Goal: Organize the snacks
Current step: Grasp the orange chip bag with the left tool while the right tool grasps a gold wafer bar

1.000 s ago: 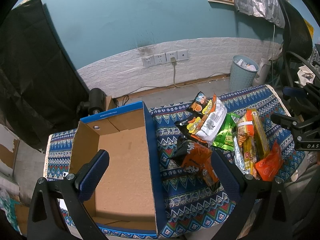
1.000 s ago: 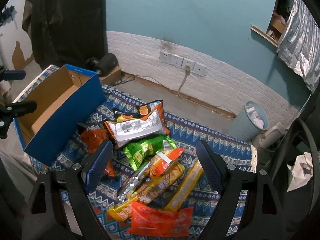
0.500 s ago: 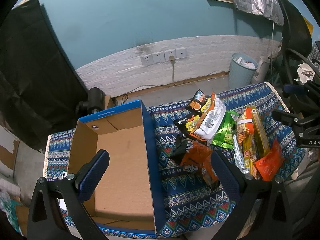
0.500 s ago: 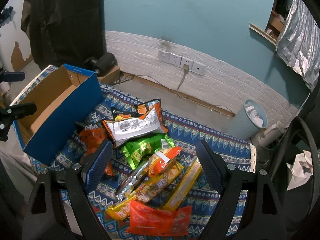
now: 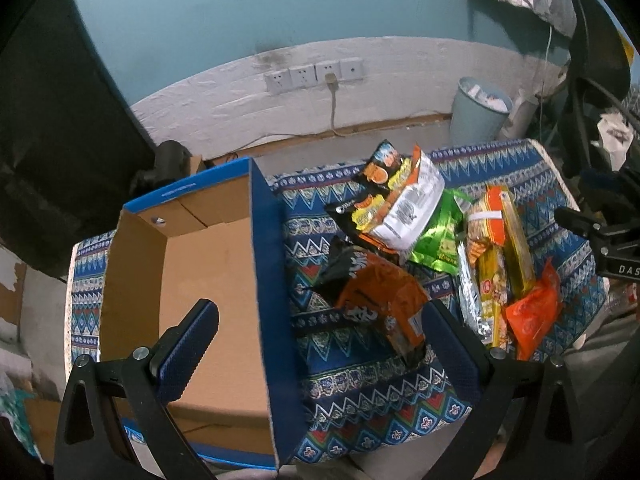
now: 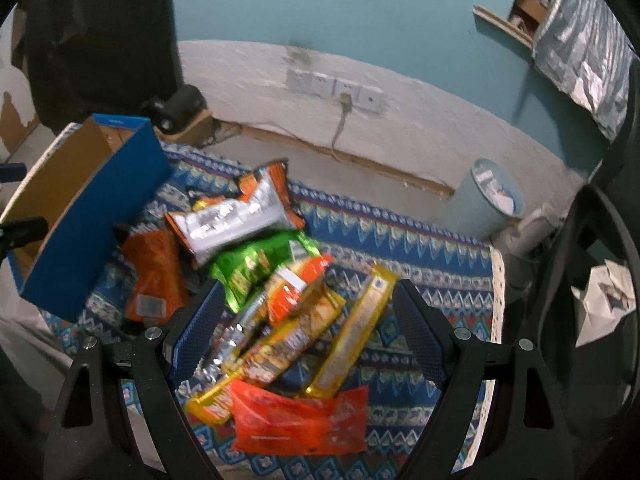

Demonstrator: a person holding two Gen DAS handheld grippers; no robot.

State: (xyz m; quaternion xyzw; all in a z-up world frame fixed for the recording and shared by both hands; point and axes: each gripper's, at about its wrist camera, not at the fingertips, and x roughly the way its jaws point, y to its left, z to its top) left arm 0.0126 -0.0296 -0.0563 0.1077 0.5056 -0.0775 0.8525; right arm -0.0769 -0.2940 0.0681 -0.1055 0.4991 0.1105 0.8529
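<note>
Right gripper (image 6: 306, 324) hung open over the snack pile (image 6: 280, 320), nearer than the open left gripper (image 5: 320, 328); the long yellow packet (image 6: 352, 332) ran between its fingers, pointing away.

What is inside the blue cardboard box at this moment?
The blue cardboard box shows only its bare brown floor and walls; no snack lies inside. The left tongs cover part of the near floor, so that corner cannot be checked. All snack packets lie outside on the patterned cloth.
</note>
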